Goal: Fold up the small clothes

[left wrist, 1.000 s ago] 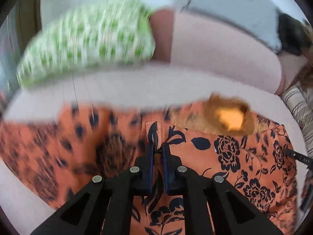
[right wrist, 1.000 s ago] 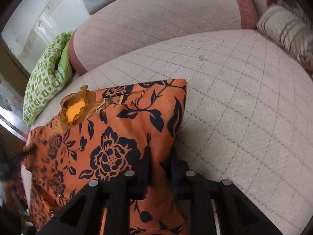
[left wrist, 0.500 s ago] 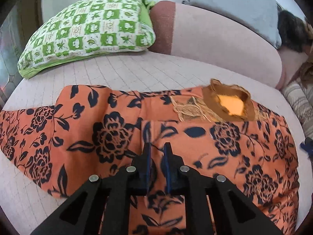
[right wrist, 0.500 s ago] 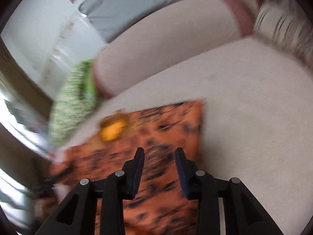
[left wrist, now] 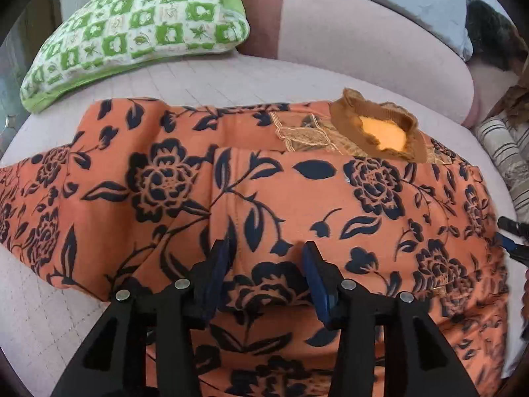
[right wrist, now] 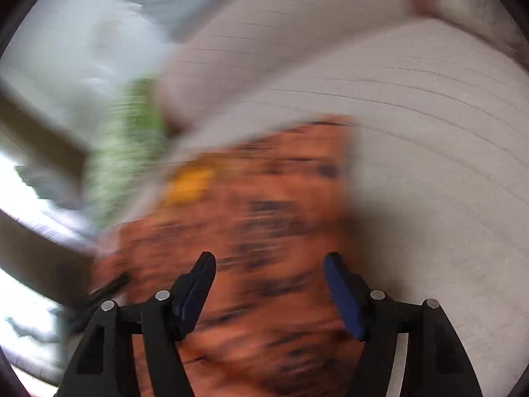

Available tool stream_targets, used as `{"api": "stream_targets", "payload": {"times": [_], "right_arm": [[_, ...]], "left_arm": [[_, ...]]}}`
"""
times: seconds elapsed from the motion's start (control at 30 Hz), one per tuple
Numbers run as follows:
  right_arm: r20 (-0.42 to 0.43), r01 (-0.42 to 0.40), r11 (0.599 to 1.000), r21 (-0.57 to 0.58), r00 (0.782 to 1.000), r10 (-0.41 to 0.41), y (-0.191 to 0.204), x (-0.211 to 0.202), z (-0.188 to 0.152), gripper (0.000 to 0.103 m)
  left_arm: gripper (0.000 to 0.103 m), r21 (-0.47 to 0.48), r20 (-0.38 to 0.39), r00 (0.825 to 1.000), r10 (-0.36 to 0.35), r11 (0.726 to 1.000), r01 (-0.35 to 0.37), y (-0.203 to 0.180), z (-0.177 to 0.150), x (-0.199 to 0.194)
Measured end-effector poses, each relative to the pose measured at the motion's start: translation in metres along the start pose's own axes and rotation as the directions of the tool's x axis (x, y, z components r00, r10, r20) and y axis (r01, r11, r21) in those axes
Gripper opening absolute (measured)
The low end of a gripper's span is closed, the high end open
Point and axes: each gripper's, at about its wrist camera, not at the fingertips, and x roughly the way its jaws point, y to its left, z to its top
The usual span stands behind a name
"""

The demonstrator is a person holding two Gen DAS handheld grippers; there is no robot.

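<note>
An orange garment with a dark floral print (left wrist: 297,192) lies spread on a pale quilted sofa seat (left wrist: 231,76), with a folded flap over its middle and a brown neckline (left wrist: 380,129) at the back. My left gripper (left wrist: 266,258) is open just above the cloth and holds nothing. In the blurred right wrist view the same garment (right wrist: 264,215) lies below my right gripper (right wrist: 269,264), which is wide open and empty. The right gripper's fingertips also show at the right edge of the left wrist view (left wrist: 514,238).
A green and white checked pillow (left wrist: 139,29) lies at the back left against the sofa backrest (left wrist: 357,39). A striped cushion (left wrist: 509,158) sits at the far right. Bare sofa seat (right wrist: 429,165) stretches right of the garment.
Both grippers have let go of the garment and opened. The folded flap now lies flat on the cloth. The right gripper is moving fast, and its view is blurred.
</note>
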Motion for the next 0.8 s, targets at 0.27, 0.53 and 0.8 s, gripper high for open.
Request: {"api": "stream_targets", "payload": {"times": [0.27, 0.53, 0.8], "right_arm": [[0.036, -0.247, 0.969, 0.012, 0.969, 0.246, 0.021, 0.007, 0.033, 0.068], [0.113, -0.185, 0.976, 0.117, 0.979, 0.171, 0.007, 0.013, 0.059, 0.065], [0.181, -0.185, 0.949, 0.256, 0.973, 0.141, -0.021, 0.032, 0.07, 0.049]], "left_arm": [[0.055, 0.016, 0.024, 1.0, 0.014, 1.0, -0.015, 0.001, -0.004, 0.003], [0.061, 0.022, 0.032, 0.999, -0.007, 1.0, 0.006, 0.002, -0.009, 0.003], [0.063, 0.026, 0.029, 0.999, -0.026, 0.999, 0.025, 0.003, -0.011, -0.001]]}}
